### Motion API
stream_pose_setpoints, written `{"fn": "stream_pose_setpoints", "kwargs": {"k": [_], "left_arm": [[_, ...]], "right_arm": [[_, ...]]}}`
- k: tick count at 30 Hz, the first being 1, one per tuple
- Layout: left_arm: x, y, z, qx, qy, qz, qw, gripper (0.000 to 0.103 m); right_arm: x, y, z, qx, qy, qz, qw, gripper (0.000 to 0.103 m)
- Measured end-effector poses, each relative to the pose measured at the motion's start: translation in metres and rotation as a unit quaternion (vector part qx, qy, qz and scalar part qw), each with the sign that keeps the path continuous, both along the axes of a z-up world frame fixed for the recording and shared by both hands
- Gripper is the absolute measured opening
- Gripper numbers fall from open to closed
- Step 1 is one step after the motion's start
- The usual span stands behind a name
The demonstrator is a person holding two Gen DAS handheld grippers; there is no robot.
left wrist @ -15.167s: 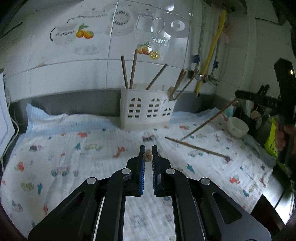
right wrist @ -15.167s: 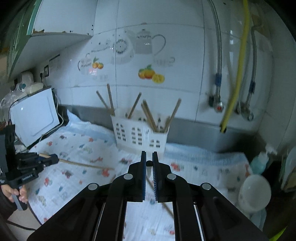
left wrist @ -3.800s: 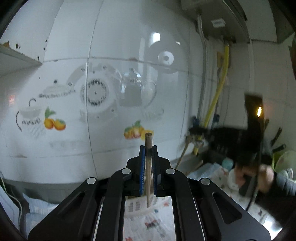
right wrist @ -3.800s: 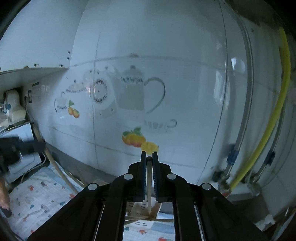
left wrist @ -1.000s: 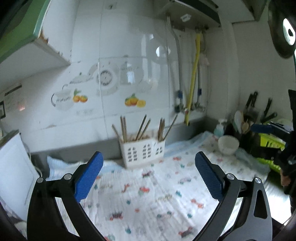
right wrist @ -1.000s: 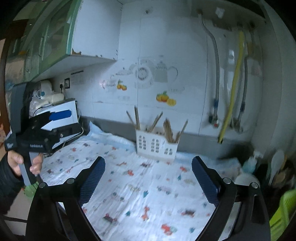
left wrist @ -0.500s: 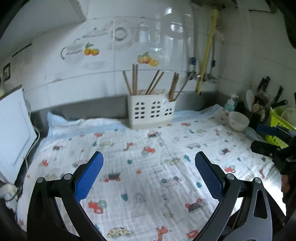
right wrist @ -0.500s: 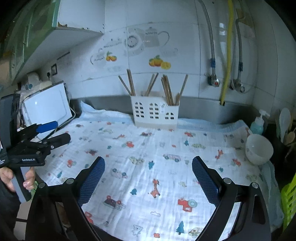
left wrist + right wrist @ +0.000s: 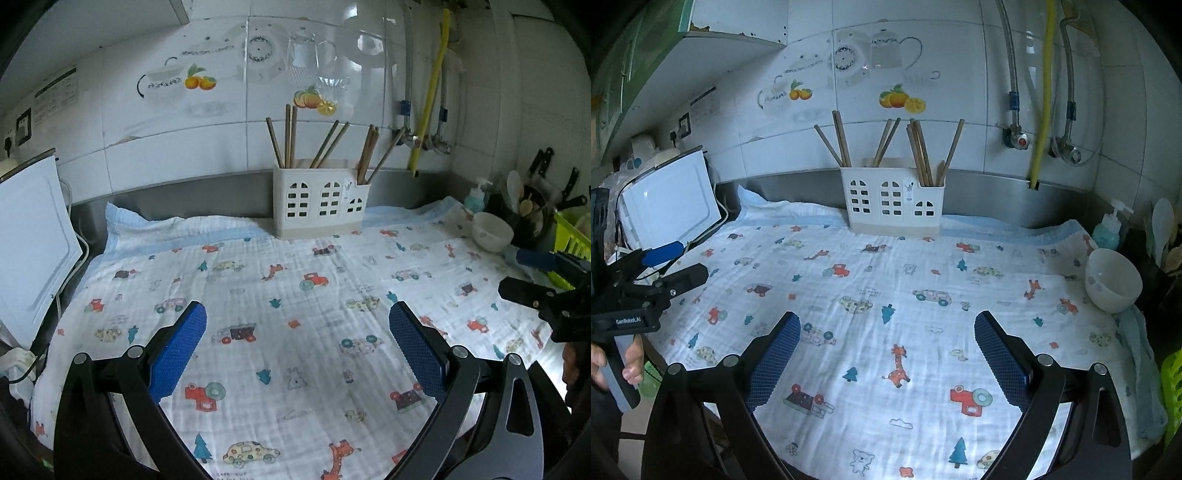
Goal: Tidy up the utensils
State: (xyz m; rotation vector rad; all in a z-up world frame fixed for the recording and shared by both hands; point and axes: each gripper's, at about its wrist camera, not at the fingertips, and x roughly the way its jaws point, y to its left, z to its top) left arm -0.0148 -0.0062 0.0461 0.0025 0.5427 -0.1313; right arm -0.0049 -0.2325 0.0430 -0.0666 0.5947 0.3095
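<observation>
A white utensil holder (image 9: pixel 320 201) (image 9: pixel 894 201) with arched cut-outs stands at the back of the counter against the steel backsplash. Several wooden chopsticks (image 9: pixel 290 134) (image 9: pixel 919 151) stick up from its compartments. My left gripper (image 9: pixel 297 332) hangs wide open over the near part of the printed cloth (image 9: pixel 288 295), nothing between its blue pads. My right gripper (image 9: pixel 886 339) is wide open too, low over the same cloth (image 9: pixel 905 295), well in front of the holder. Each gripper shows at the edge of the other's view, the right gripper (image 9: pixel 543 280) and the left gripper (image 9: pixel 646 273).
A white bowl (image 9: pixel 1112 280) (image 9: pixel 492 230) sits at the cloth's right edge, a soap bottle (image 9: pixel 1108 229) behind it. A white board (image 9: pixel 670 206) leans at the left. A green basket (image 9: pixel 572 236), spoons and knives crowd the far right. A person's hand (image 9: pixel 629 363) holds the left handle.
Both grippers, shut on chopsticks earlier, now stand open and empty, and the chopsticks stand in the holder. Over the last second both dropped lower toward the cloth.
</observation>
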Motion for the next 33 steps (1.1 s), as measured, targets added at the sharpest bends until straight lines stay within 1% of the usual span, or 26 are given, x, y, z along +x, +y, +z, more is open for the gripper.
{"fn": "stream_pose_setpoints", "kwargs": {"k": [11,21,33], "left_arm": [[0.003,0.004,-0.010,-0.012,0.012,0.005,0.9998,0.098],[0.008,0.006,-0.019,-0.008,0.024,0.012,0.9996,0.098],[0.013,0.007,-0.024,-0.010,0.033,0.015,0.9993,0.098]], "right_arm": [[0.006,0.004,-0.010,-0.007,0.012,-0.002,1.000,0.092],[0.012,0.002,-0.015,-0.004,0.020,-0.009,1.000,0.092],[0.016,0.008,-0.019,-0.008,0.026,-0.002,1.000,0.092]]}}
